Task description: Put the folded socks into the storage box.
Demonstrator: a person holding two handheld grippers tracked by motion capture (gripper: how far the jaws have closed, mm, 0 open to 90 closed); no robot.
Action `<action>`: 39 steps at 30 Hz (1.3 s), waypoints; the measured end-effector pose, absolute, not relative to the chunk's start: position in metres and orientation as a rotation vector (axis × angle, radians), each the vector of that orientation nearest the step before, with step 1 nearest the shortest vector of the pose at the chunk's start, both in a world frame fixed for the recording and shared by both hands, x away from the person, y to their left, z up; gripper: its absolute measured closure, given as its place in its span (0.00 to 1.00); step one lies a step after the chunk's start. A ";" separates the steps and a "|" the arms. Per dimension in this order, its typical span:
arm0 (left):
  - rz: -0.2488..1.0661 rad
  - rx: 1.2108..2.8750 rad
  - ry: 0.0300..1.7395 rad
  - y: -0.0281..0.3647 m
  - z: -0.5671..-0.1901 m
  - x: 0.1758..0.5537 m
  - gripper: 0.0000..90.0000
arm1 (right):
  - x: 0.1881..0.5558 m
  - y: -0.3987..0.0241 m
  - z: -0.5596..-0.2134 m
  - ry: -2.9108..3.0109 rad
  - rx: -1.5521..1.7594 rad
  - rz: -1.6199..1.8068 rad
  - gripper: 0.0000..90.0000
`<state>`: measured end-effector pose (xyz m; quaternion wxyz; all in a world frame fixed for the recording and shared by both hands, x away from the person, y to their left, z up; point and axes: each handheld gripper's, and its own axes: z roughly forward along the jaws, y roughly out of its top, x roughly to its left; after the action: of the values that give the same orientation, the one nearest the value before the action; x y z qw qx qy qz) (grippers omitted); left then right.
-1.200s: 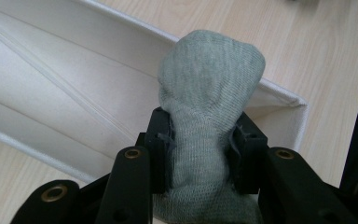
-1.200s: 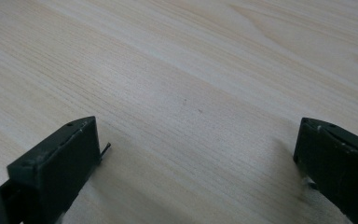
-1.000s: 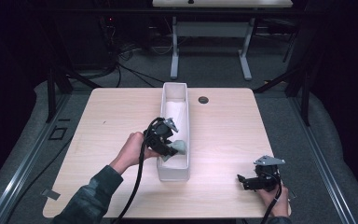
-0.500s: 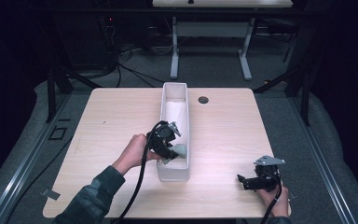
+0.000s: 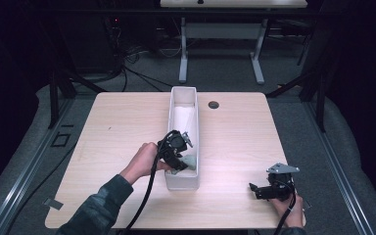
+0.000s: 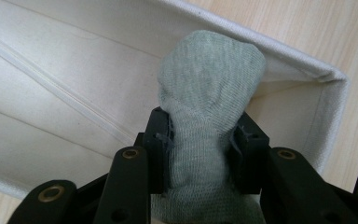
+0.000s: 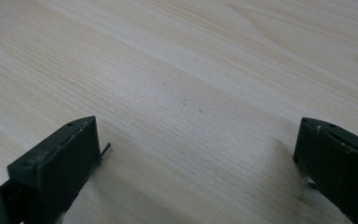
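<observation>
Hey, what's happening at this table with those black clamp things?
A person sits at a wooden table with a hand-held claw in each hand. The left claw is shut on a rolled grey-green sock and holds it inside the near end of a long white fabric bin in the middle of the table. The right claw is open with nothing between its jaws, down by the table's near right corner.

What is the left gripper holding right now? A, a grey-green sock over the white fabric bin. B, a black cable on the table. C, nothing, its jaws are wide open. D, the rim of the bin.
A: in the left gripper view the left gripper pinches the grey-green sock between both jaws, above the white bin.
</observation>
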<state>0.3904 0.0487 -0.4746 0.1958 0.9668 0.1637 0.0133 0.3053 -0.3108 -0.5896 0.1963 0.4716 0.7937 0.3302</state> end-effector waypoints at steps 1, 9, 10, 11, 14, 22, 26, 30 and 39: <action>0.035 2.711 0.460 0.048 -0.475 0.390 0.72 | 0.305 -0.311 -0.590 2.223 1.321 0.925 0.00; 0.024 2.735 0.453 0.045 -0.480 0.390 0.71 | 0.305 -0.311 -0.590 2.223 1.321 0.925 0.00; 0.017 2.738 0.450 0.045 -0.481 0.390 0.71 | 0.305 -0.311 -0.590 2.223 1.321 0.925 0.00; 0.017 2.741 0.449 0.044 -0.481 0.390 0.71 | 0.305 -0.311 -0.590 2.223 1.321 0.925 0.00; 0.006 2.744 0.449 0.044 -0.482 0.390 0.71 | 0.305 -0.311 -0.590 2.223 1.321 0.925 0.00; -0.012 2.753 0.458 0.043 -0.483 0.391 0.69 | 0.305 -0.311 -0.590 2.223 1.321 0.925 0.00; -0.023 2.755 0.463 0.043 -0.484 0.391 0.68 | 0.305 -0.311 -0.590 2.223 1.321 0.925 0.00; -0.025 2.752 0.474 0.043 -0.484 0.391 0.66 | 0.305 -0.311 -0.590 2.224 1.320 0.925 0.00; -0.030 2.747 0.475 0.045 -0.480 0.390 0.53 | 0.305 -0.311 -0.590 2.224 1.320 0.925 0.00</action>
<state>0.3901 0.0448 -0.4803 0.1759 0.9699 0.1679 -0.0107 0.3054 -0.3108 -0.5896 0.1963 0.4713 0.7940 0.3302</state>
